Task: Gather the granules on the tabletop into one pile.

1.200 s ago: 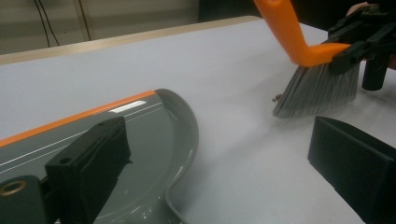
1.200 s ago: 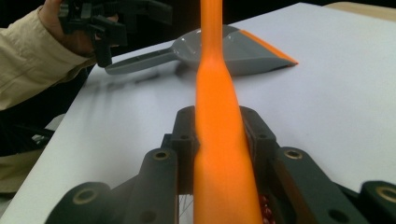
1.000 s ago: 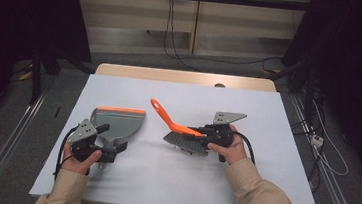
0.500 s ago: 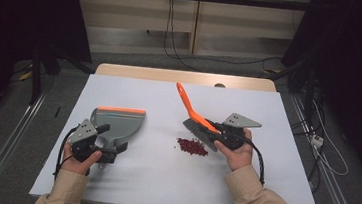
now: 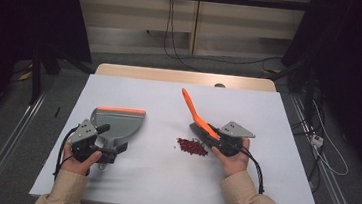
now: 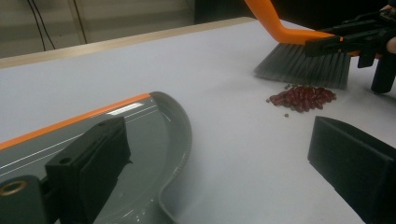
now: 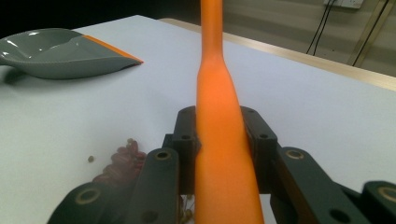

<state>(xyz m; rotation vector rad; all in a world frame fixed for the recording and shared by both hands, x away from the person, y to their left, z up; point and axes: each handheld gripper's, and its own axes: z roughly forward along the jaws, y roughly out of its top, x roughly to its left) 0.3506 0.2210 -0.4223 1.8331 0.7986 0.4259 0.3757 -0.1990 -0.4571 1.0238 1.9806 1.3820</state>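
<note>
Brush (image 5: 198, 119) sits clamped in my right gripper (image 5: 225, 142), whose jaws press on both flat sides of its orange handle (image 7: 223, 154) low down near the head. Its long axis tilts: the handle rises up and away from my gripper, leaning toward the far left of the surface (image 5: 161, 180), while the grey bristles (image 6: 303, 70) point down, their tips at or just above the white top. In the right gripper view the handle runs straight up the middle between the jaws and out past the top edge.

Just beside the bristles, on the side toward my left hand, lies a small heap of dark red beans (image 5: 192, 147), with a few loose ones at its edge. From my right gripper they are close below and to the left.

My left gripper (image 5: 95, 146) is at the grey dustpan (image 5: 119, 124), at its handle end. In the left gripper view its jaws stand wide apart, one over the pan's tray and the other over bare surface, so I cannot tell whether anything is pinched. The dustpan lies flat, its orange lip (image 5: 121, 110) pointing away from me, well apart from the beans.
</note>
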